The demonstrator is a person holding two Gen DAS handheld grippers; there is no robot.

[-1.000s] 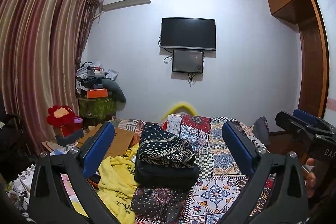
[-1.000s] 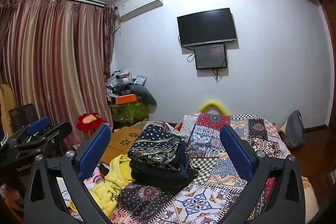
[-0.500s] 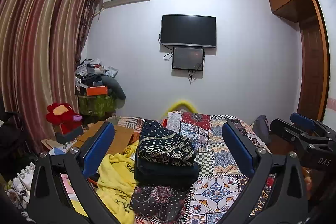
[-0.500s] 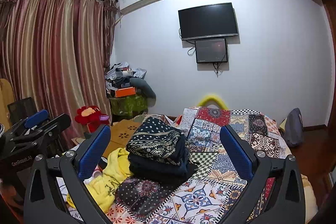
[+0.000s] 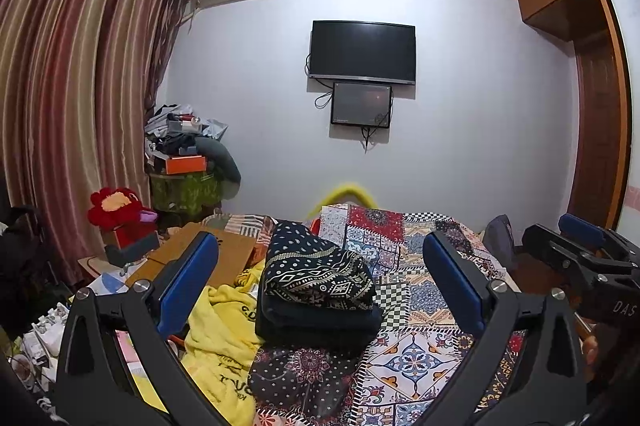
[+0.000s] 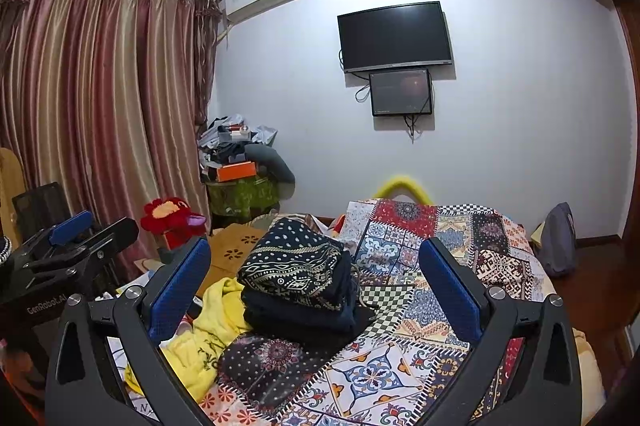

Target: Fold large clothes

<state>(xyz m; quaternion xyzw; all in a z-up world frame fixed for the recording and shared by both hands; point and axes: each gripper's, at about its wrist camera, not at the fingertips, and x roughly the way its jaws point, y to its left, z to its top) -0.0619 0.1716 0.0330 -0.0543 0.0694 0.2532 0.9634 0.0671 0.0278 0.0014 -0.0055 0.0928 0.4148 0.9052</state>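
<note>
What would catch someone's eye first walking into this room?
Probably the stack of folded dark patterned clothes in the middle of the patchwork bedspread, with a crumpled yellow garment on its left. Both tongs, left and right, hover open above the bed, holding nothing. A black TV hangs on the far wall.

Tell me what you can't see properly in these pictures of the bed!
- Yellow garment: left wrist view, its near part is hidden behind the left gripper.
- Print on it: too small to read.
- Dark garments low in the folded stack: right wrist view, covered by the patterned top garment.
- Patchwork bedspread: cut off by the bottom edge.
- Right gripper: open, holding nothing.
</note>
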